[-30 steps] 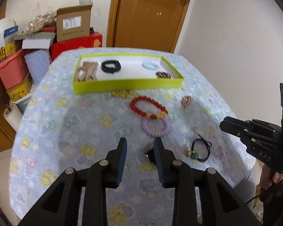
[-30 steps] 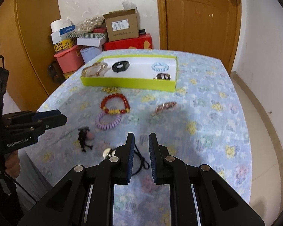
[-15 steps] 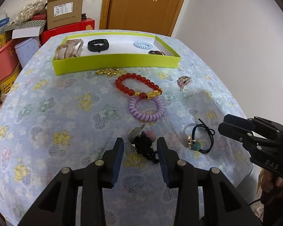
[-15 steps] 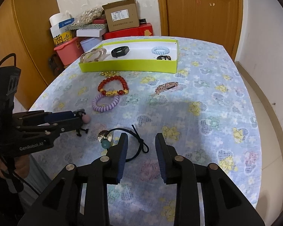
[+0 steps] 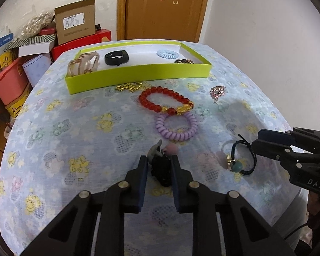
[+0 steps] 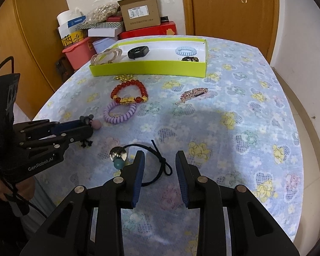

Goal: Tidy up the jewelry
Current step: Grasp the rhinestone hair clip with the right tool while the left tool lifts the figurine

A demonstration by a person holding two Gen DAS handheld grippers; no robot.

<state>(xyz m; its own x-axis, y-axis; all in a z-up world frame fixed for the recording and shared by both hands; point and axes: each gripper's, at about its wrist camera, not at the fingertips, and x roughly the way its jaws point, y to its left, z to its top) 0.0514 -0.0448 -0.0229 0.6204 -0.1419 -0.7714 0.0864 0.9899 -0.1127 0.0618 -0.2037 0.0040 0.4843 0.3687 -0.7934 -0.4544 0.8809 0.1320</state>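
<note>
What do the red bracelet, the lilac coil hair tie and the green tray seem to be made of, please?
Red bracelet: round glossy beads with bright highlights, likely glass, stone or resin, plus gold-coloured metallic-looking charms.
Lilac coil hair tie: smooth, matte spiral coil, probably soft plastic.
Green tray: thin, flat, matte walls with a white inside, probably cardboard.

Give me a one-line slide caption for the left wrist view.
Left gripper closing around a black-and-pink hair clip on the floral tablecloth, yellow-green tray beyond.

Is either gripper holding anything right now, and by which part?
Left gripper clamps the black charm by its body. Right gripper is open, holding nothing.
</note>
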